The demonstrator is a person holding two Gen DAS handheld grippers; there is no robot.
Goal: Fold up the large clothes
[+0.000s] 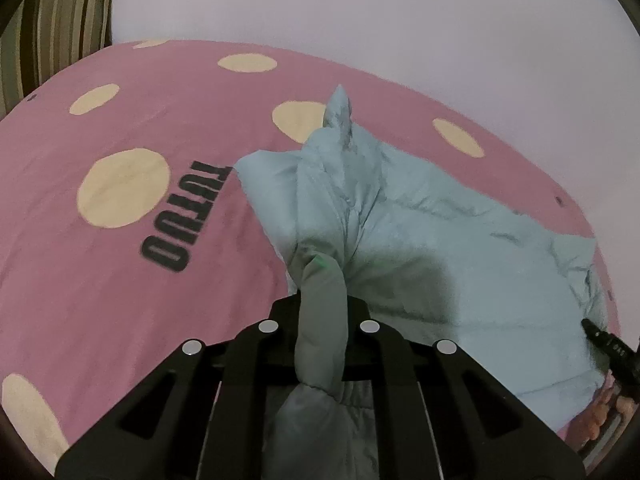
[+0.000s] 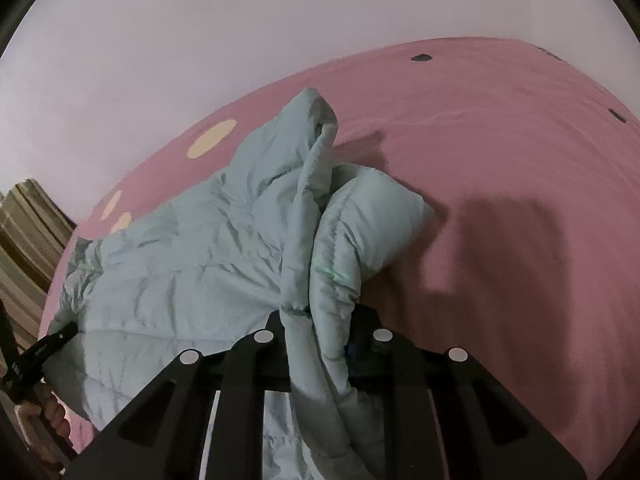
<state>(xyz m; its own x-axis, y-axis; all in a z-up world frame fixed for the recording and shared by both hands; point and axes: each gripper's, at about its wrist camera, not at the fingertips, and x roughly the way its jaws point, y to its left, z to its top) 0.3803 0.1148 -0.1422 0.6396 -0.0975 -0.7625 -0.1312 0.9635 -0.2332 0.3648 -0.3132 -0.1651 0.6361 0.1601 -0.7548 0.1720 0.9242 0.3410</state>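
Note:
A pale mint puffer jacket (image 1: 440,240) lies spread on a pink bed cover (image 1: 120,280). My left gripper (image 1: 320,304) is shut on a rolled fold of the jacket, which runs back between its fingers. My right gripper (image 2: 320,316) is shut on another bunched edge of the jacket (image 2: 200,264) and holds it up off the bed cover (image 2: 520,280). The right gripper shows at the right edge of the left wrist view (image 1: 608,348). The left gripper shows at the left edge of the right wrist view (image 2: 36,356). The jacket stretches between the two grippers.
The pink cover has cream dots (image 1: 124,188) and black lettering (image 1: 180,220). A pale wall (image 1: 400,20) stands behind the bed. A striped curtain (image 1: 52,20) hangs at the far left and shows in the right wrist view (image 2: 28,248).

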